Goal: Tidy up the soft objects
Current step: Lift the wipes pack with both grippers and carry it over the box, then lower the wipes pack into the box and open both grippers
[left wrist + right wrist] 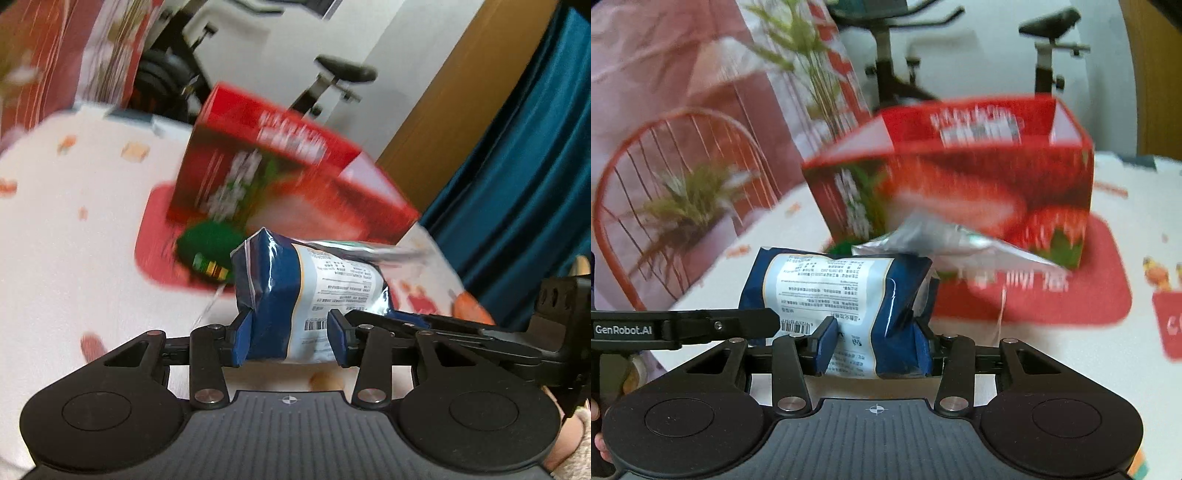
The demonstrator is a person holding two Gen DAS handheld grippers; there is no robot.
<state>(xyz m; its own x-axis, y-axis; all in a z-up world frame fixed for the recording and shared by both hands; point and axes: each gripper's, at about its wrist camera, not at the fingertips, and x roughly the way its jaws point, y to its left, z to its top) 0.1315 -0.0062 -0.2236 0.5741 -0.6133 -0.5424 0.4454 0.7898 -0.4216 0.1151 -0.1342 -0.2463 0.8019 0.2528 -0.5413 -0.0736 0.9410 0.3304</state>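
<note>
Pinching one end of the blue snack bag [291, 299], the left gripper [290, 338] holds it off the white patterned tablecloth [74, 236]. At the bag's other end the right gripper [873, 345] clamps it too [842, 291]. At twelve o'clock beyond the bag stands a blurred red strawberry box [960, 181] on a red mat [1100, 280]; a silver packet [956, 240] lies between.

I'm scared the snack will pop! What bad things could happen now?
The blue snack bag is pinched by both the left gripper and the right gripper, so squeezing or pulling apart might burst it. A silver packet lies loose on top of it and could slide off. The red strawberry box is close ahead, so a swing might bump it.
</note>
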